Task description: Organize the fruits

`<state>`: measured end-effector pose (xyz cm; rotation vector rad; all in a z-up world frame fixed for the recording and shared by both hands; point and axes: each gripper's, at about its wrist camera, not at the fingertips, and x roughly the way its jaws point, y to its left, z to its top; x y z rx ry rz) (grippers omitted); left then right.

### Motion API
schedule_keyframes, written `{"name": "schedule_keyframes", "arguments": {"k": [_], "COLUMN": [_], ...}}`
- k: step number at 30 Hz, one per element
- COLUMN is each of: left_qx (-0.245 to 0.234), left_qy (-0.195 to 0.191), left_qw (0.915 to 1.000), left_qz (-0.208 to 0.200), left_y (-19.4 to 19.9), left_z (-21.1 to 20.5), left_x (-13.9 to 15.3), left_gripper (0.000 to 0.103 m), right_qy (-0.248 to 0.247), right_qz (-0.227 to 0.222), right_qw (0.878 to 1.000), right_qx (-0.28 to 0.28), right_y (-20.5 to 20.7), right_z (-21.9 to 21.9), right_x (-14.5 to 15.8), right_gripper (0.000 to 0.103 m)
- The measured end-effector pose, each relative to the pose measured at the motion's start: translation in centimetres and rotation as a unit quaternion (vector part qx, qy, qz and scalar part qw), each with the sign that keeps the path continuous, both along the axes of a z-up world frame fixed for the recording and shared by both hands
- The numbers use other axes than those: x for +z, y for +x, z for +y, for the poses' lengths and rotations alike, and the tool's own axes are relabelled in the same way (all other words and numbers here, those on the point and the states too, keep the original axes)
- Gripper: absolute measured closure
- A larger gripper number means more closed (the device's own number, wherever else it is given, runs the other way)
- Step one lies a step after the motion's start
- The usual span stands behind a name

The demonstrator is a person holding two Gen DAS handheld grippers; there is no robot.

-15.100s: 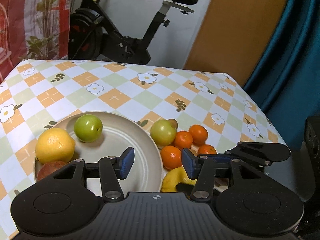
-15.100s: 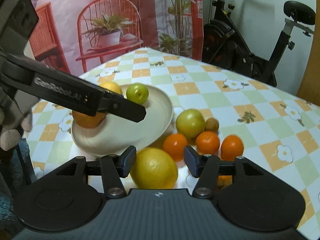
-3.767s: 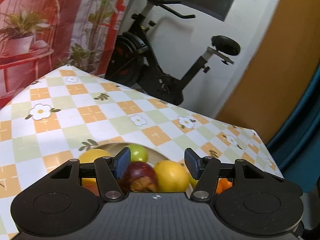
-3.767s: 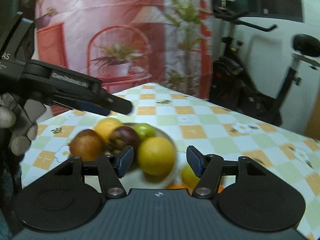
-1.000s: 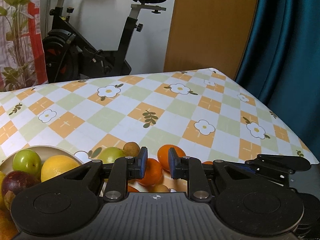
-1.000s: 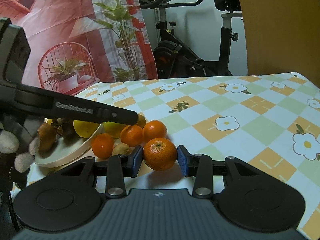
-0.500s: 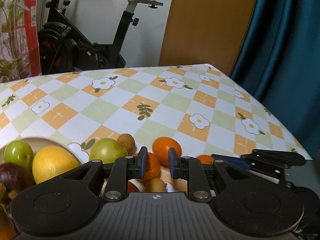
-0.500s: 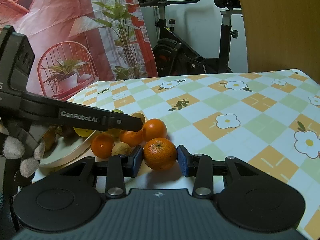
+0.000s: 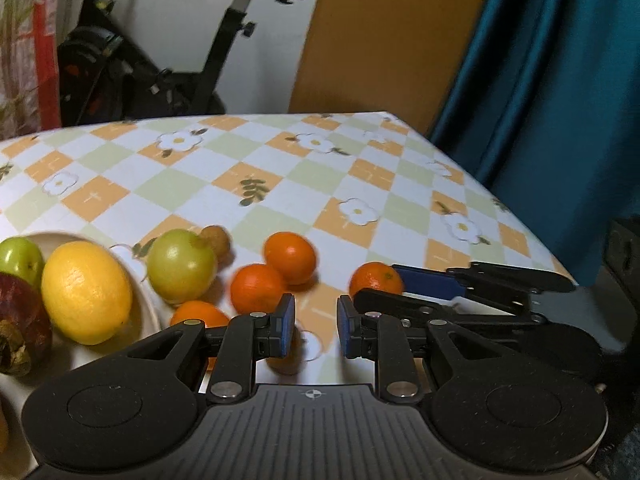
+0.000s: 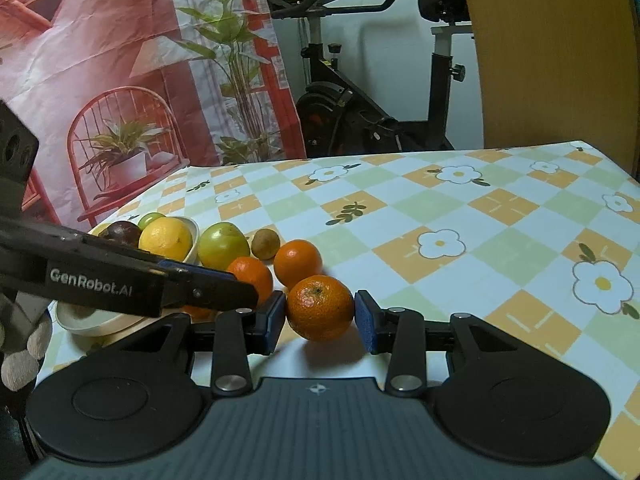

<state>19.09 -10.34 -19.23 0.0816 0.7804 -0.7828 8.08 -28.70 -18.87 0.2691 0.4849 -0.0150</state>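
The right wrist view is showing the right gripper (image 10: 320, 318) closing its two blue pads on a mandarin (image 10: 320, 307); both pads are touching the fruit's sides, and the fruit is sitting on the checkered tablecloth (image 10: 500, 216). Just behind it, two more oranges are lying side by side, one nearer the centre (image 10: 298, 263) and one to its left (image 10: 250, 276). A green apple (image 10: 223, 246) and a small brown fruit (image 10: 265, 243) are resting farther back, beside the plate (image 10: 100, 322). The plate is holding a lemon (image 10: 165, 239), a dark purple fruit (image 10: 119, 232) and a small green fruit (image 10: 150, 219). The left gripper (image 10: 236, 286) is reaching across this view from the left, its tips ending just beside the left orange. In the left wrist view, the left gripper (image 9: 316, 326) is hovering above the cloth with a narrow gap between its blue pads and nothing gripped; a small fruit (image 9: 286, 360), partly hidden, is lying below the left finger. The mandarin (image 9: 376, 278) is appearing ahead to the right, between the fingers of the right gripper (image 9: 400, 286). An exercise bike (image 10: 376, 112) is standing behind the table.
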Motion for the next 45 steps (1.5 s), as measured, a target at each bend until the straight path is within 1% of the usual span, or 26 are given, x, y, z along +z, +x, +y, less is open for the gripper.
{"name": "schedule_keyframes", "arguments": {"k": [3,5,7,11,13,18,28,32,39,41,44,45], "left_qx": [-0.004,0.005,0.019,0.045,0.051,0.058,0.052,0.053,0.034,0.026,0.013,0.005], "left_qy": [-0.002,0.0,0.01,0.035,0.042,0.043,0.054,0.059,0.046,0.038,0.011,0.01], "left_qw": [0.9998,0.9992,0.9987,0.9976,0.9971,0.9966,0.9953,0.9958,0.9979,0.9986,0.9998,0.9999], "left_qz": [-0.021,-0.039,-0.046,-0.039,-0.038,-0.04,-0.061,-0.046,-0.03,-0.024,0.006,0.009], "left_y": [-0.6,-0.7,-0.4,0.7,0.9,1.2,3.1,4.2,3.5,3.0,2.2,1.8], "left_z": [0.0,0.1,0.1,0.0,0.1,0.3,-1.3,-1.8,-1.0,-0.7,-0.1,-0.2], "left_x": [0.7,1.0,1.2,0.9,0.7,0.8,0.9,0.3,0.4,0.6,0.8,0.8], "left_gripper": [0.079,0.079,0.079,0.078,0.078,0.078,0.078,0.078,0.078,0.079,0.079,0.079], "right_qy": [0.006,0.007,0.006,0.009,0.012,0.011,0.017,0.021,0.029,0.028,0.026,0.026], "right_qz": [-0.001,0.0,0.0,0.0,0.0,0.001,0.003,0.006,0.008,0.008,0.007,0.007], "right_qw": [1.0,1.0,1.0,1.0,1.0,1.0,1.0,1.0,1.0,1.0,1.0,1.0], "right_qx": [-0.004,-0.004,-0.001,-0.001,0.0,0.006,0.006,0.006,0.004,0.005,0.005,0.005], "right_y": [-0.2,-0.2,-0.1,-0.1,-0.1,0.0,0.0,0.1,0.2,0.2,0.2,0.2], "right_z": [-0.3,-0.3,-0.3,-0.4,-0.4,-0.2,-0.2,-0.4,-0.6,-0.6,-0.5,-0.6], "right_x": [0.0,0.0,0.0,-0.1,-0.1,-0.1,-0.1,-0.2,-0.3,-0.3,-0.3,-0.3], "right_gripper": [0.062,0.062,0.062,0.062,0.062,0.062,0.062,0.062,0.062,0.062,0.062,0.062]}}
